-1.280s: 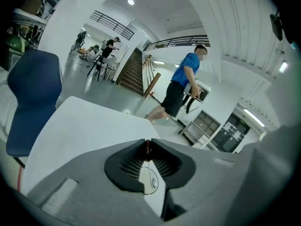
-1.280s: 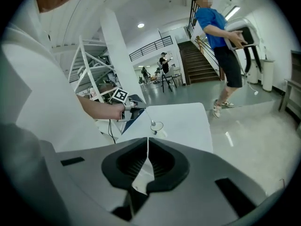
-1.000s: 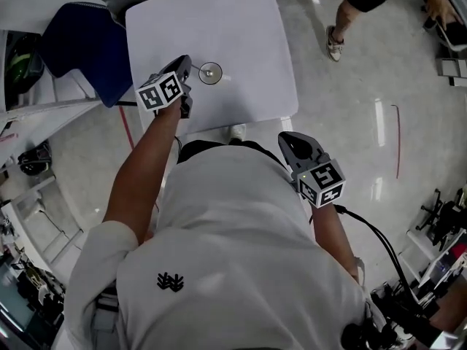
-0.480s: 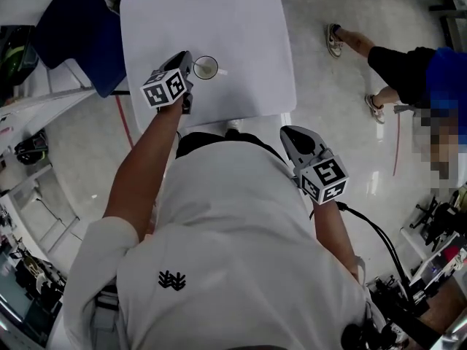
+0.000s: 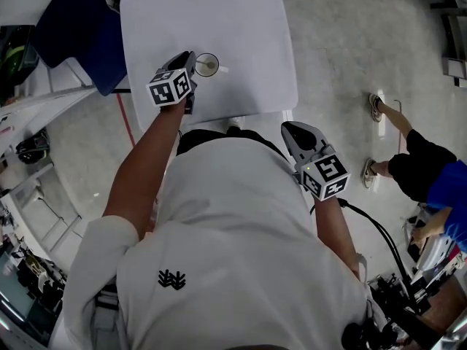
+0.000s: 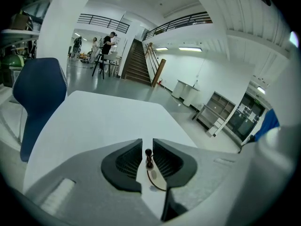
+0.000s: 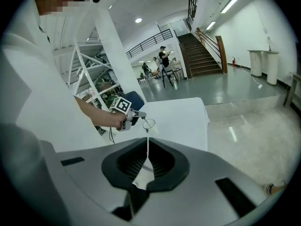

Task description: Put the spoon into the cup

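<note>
Head view. The left hand-held gripper (image 5: 189, 59) is stretched out over the white bench (image 5: 233, 28), with its tip against the rim of the cup (image 5: 207, 65). The cup stands at 2 o'clock from the tip, near the bench's front-left part. A bright spot inside the rim may be the spoon's bowl, but it is too small to be sure. The right hand-held gripper (image 5: 293, 131) sits at 4 o'clock from the cup, off the bench and close to the torso. My reading is that it is parked there because one gripper is enough for this job.

Left gripper view. The left hand-held gripper (image 6: 147, 142) has its jaws drawn in narrow on the spoon (image 6: 148, 157), pinching it just below its dark knob. The shaft runs on toward 6 o'clock into a pale oval, which I take to be the mouth of the cup (image 6: 154, 179). Holding the spoon by its top end leaves the whole length free to go down into the cup. Judgement: the spoon is over or partly in the cup and not yet let go.

Right gripper view. The right hand-held gripper (image 7: 148, 142) has its jaws together with nothing between them. At 12 o'clock beyond the jaws, the left hand-held gripper (image 7: 129, 117) angles a thin rod down into the cup (image 7: 149, 124) on the bench (image 7: 183, 117).

Risk: the cup looks light, and a sideways nudge on release could tip it.
</note>
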